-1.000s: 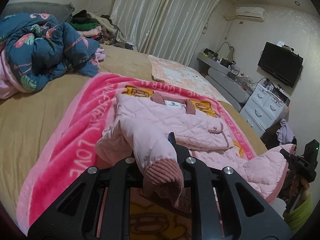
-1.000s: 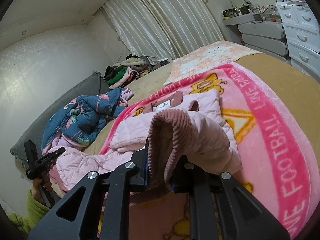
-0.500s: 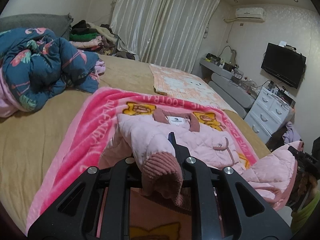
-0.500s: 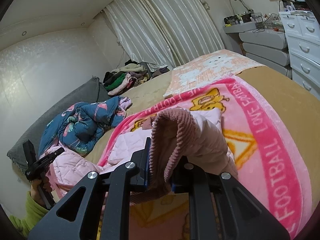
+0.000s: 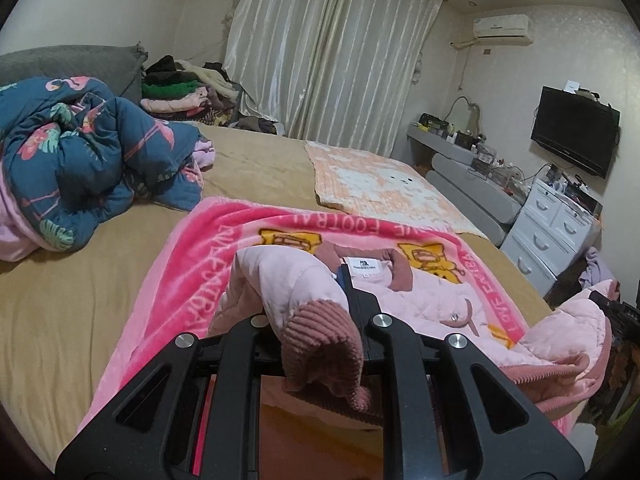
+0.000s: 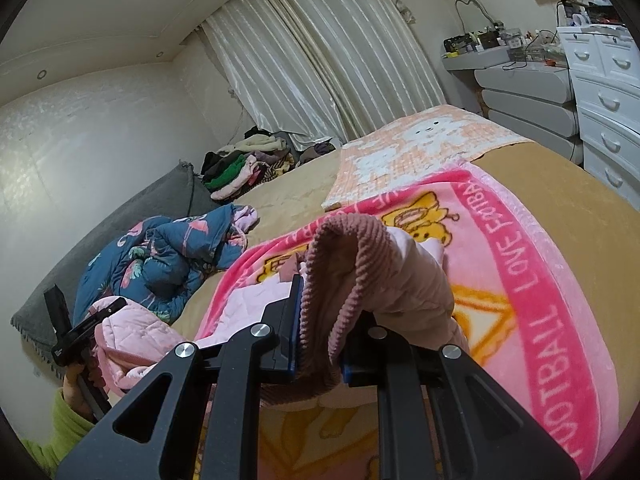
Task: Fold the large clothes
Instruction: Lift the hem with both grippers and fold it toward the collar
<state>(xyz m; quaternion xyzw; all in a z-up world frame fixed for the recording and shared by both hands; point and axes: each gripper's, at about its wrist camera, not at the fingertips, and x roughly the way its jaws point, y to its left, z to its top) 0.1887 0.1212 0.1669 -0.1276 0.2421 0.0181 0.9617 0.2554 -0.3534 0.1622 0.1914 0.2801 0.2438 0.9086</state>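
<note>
A pink quilted jacket (image 5: 428, 300) with dark pink corduroy collar and cuffs lies on a pink "LOVE FOOTBALL" blanket (image 5: 192, 264) on the bed. My left gripper (image 5: 316, 316) is shut on one corduroy sleeve cuff (image 5: 320, 344), lifted above the blanket. My right gripper (image 6: 320, 320) is shut on the other cuff (image 6: 344, 264), also lifted. The jacket's body is partly hidden behind the raised sleeves. The right gripper shows at the right edge of the left wrist view (image 5: 616, 320), and the left gripper at the left edge of the right wrist view (image 6: 76, 336).
A crumpled blue flamingo quilt (image 5: 88, 152) lies at the left of the tan bed (image 5: 48, 300). A peach patterned cloth (image 5: 376, 184) lies further back. A clothes pile (image 5: 180, 92) sits by the curtains. White drawers (image 5: 556, 224) and a TV (image 5: 576, 136) stand at right.
Both grippers have lifted the sleeve cuffs higher and pulled back toward the bed's near edge; the jacket body now sits lower and farther in both views.
</note>
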